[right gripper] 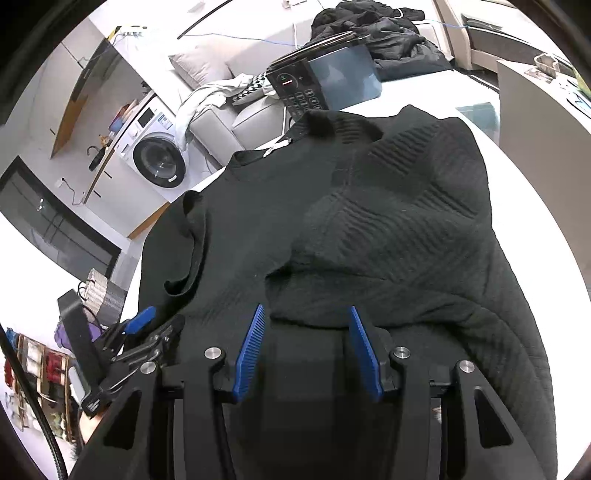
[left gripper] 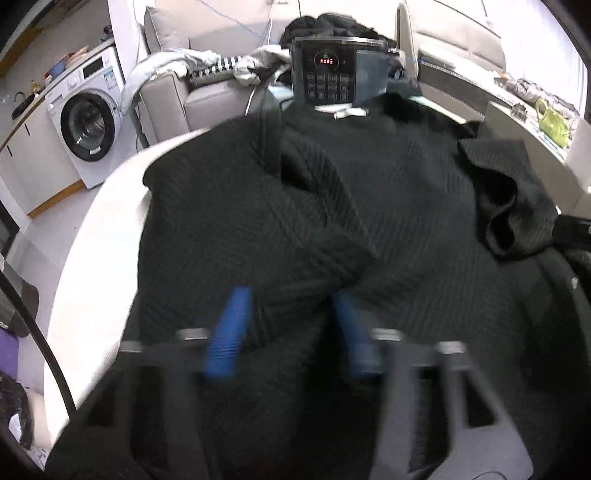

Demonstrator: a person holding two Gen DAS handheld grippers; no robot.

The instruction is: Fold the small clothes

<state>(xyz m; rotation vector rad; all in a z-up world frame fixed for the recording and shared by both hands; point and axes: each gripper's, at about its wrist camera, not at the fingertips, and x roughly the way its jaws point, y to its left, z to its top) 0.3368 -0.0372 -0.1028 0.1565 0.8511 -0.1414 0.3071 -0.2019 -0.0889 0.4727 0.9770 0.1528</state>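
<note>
Sweater (right gripper: 369,229) spread on table (left gripper: 92,266), device behind it.
Keypad device (left gripper: 328,74) at table's far edge, just behind sweater's collar. Clothes pile (left gripper: 332,24) behind device. Sofa (left gripper: 207,96) behind table, to the left; washing machine (left gripper: 88,122) further left. Right hand-held gripper (right gripper: 306,332) over sweater's near edge; left hand-held gripper (right gripper: 142,321) beside it, at sweater's left edge.

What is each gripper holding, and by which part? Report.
Right gripper: nothing, open above the black sweater. Left gripper: blurred, cannot be told.
</note>
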